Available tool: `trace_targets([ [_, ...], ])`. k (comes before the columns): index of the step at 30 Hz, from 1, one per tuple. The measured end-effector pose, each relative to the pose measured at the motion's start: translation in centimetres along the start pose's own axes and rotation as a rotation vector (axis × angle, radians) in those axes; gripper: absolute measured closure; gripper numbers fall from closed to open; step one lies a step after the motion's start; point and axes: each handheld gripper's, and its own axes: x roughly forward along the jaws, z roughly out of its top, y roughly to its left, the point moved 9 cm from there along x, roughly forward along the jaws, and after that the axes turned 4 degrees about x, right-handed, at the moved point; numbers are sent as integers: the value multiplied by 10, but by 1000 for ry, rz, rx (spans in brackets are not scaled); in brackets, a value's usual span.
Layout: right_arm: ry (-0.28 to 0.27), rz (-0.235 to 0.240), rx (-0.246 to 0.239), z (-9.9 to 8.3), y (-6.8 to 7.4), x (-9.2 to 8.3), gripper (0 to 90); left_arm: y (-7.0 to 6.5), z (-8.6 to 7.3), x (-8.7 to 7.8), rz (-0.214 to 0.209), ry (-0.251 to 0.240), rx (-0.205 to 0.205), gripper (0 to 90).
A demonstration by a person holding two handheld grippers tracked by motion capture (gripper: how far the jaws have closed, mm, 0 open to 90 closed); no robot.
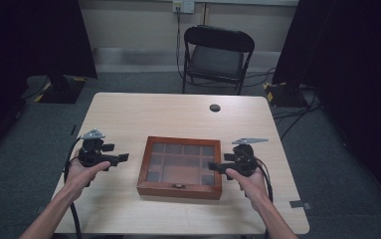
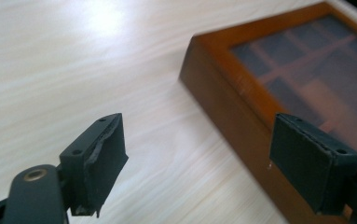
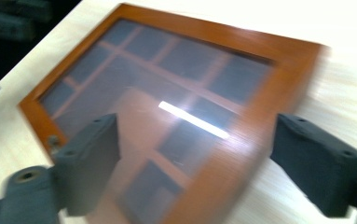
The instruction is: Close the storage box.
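A closed glass-lidded wooden box (image 1: 179, 168) sits on the table (image 1: 128, 114), flanked by the left gripper (image 1: 121, 158) and right gripper (image 1: 213, 166), both with jaws spread wide.

Dim room; glare on table (image 2: 97, 18); right gripper view motion-blurred.

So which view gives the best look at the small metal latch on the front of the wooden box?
The high view: the latch sits centred on the front wall of the wooden box, unobstructed though small. The right gripper view shows it blurred at the frame's edge beside a jaw. The left gripper view shows the box's side wall and glass lid.
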Motion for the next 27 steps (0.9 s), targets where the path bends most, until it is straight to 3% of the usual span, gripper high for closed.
trace_targets([
  [2, 5, -15, 28, -6, -13, -5, 143, 5, -10, -1, 12, 25, -15, 181],
  [7, 9, -159, 56, -21, -51, -15, 145, 8, -29, -2, 32, 80, -17, 172],
  [9, 20, -216, 96, -31, -68, -15, 147, 11, -39, 1, 33, 117, -25, 173],
  [11, 39, -330, 135, -40, -86, -15, 148, 11, -45, 7, 28, 143, 0, 219],
  [12, 48, -361, 154, -43, -94, -14, 149, 11, -49, 10, 36, 161, 8, 230],
  [14, 72, -401, 189, -49, -104, -11, 149, 13, -55, 16, 79, 202, 29, 226],
  [15, 72, -401, 189, -49, -104, -11, 149, 13, -55, 16, 79, 202, 29, 221],
  [16, 81, -418, 191, -51, -108, -10, 149, 14, -58, 19, 105, 218, 38, 221],
  [19, 110, -494, 146, -56, -115, -5, 143, 22, -65, 25, 178, 239, 39, 152],
  [20, 108, -550, 91, -56, -117, -3, 121, 26, -64, 28, 202, 214, 56, 140],
  [21, 101, -565, 75, -57, -117, -1, 64, 26, -64, 28, 202, 214, 56, 121],
  [22, 86, -552, 67, -59, -116, 2, 0, 29, -65, 29, 212, 211, 60, 97],
  [24, 32, -535, 25, -60, -115, 6, 0, 31, -66, 33, 215, 178, 57, 5],
  [26, -30, -534, 20, -59, -115, 8, 0, 32, -65, 36, 202, 126, 86, 0],
  [27, -30, -534, 20, -59, -115, 8, 0, 32, -65, 36, 202, 126, 86, 0],
])
